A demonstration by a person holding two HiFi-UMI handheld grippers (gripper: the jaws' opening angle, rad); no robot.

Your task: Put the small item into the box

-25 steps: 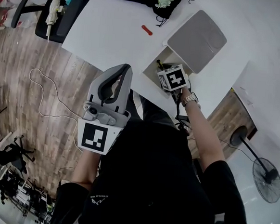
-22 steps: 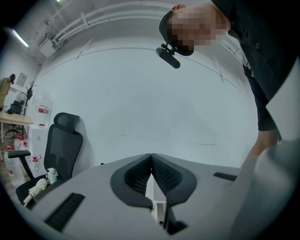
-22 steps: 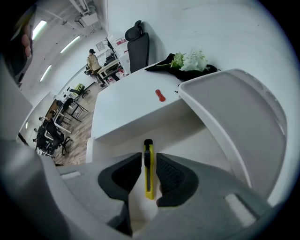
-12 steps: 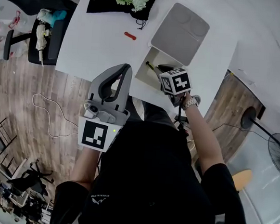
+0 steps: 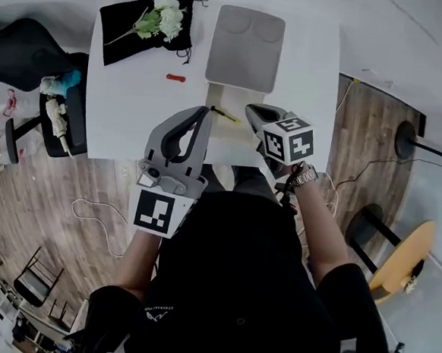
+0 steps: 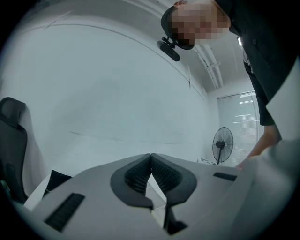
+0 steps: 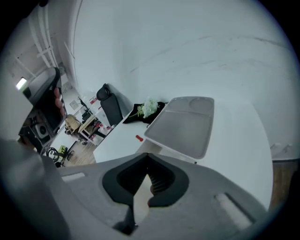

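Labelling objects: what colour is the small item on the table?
The item is red; clearest in head view.

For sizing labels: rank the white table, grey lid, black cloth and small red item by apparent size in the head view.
1. white table
2. grey lid and black cloth: about alike, no ranking between them
3. small red item, by far the smallest

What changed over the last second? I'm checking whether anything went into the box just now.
Mostly the head view swung round. The right gripper, shut, drew back from over the box to its right edge. Nothing visibly taken or released. The left gripper, red item and lid stayed put.
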